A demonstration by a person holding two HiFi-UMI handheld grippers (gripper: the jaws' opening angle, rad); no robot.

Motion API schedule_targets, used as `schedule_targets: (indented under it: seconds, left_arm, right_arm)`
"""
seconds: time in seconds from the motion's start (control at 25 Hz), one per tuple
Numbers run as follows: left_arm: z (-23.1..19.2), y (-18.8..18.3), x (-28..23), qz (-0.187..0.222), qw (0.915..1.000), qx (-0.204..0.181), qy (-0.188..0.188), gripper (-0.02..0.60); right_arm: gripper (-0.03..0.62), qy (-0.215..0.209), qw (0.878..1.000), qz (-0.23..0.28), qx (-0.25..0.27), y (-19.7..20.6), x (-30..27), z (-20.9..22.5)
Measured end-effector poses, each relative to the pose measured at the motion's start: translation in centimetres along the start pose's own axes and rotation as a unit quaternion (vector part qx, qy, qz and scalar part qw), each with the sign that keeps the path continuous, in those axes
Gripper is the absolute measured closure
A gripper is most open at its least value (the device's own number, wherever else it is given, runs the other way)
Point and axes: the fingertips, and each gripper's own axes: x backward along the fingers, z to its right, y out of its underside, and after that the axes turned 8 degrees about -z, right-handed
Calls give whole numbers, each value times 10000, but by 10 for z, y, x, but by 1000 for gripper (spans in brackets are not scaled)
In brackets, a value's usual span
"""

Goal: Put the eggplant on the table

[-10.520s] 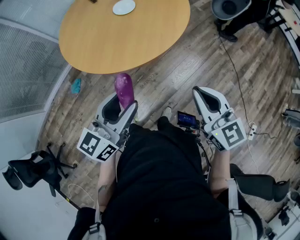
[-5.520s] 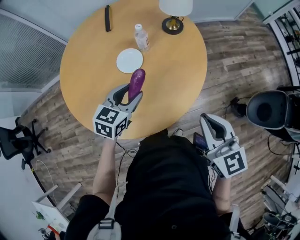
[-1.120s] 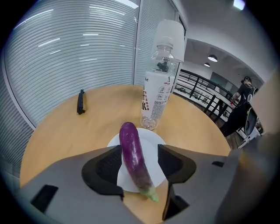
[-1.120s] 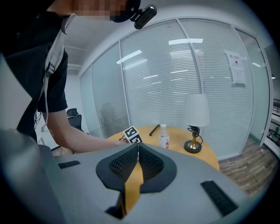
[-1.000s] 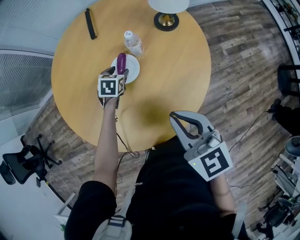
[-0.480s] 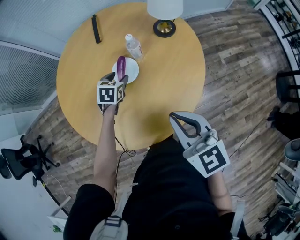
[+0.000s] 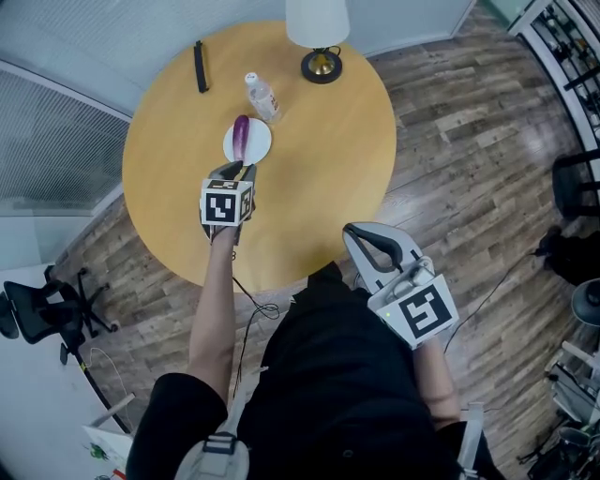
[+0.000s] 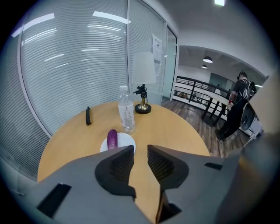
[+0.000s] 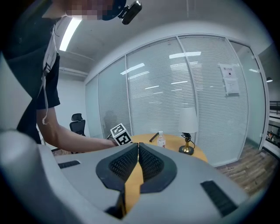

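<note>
Wood-plank flooring surrounds a round wooden table (image 7: 328, 141). At its far edge stands a lamp (image 7: 317, 23). The left gripper (image 8: 140, 148) hovers above the tabletop just short of the plate; its jaws have just been closing to a narrow gap with nothing between them. The right gripper (image 9: 138, 144) is off the table, jaws together and empty. A water bottle (image 7: 262, 96) stands just beside a white plate (image 7: 260, 141). The eggplant (image 7: 241, 137) lies on that plate. A slim black bar (image 7: 201, 66), possibly a remote, lies apart.
</note>
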Motion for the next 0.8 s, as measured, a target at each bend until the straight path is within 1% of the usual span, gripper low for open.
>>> schedule_targets:
  seconds: [0.04,0.16,0.4,0.52,0.6,0.8]
  left_arm:
    - [6,1,5,17,10000,1,-39,474]
    - [22,5,22,70,9998,6,-177,523]
    - [63,22,51,177,9992,24,-358,566]
    - [90,34,65,203,9991,41,-380,569]
    - [110,45,75,193,9991,42,-380,569]
    - [155,87,102,211,9993,149,-273,571]
  right_arm:
    - [576,-11,10000,-1,-12,3,7,0]
    - [576,-71,10000,12,-10,10,26,-2]
    - [576,-206,9997,59,90,25,65,-9]
    - [576,-237,9996,57,102,37,89,-6]
    - [576,-265,9996,-35,119,51,106,-3]
    - [576,-264,9992,-273,-102,87,138,1]
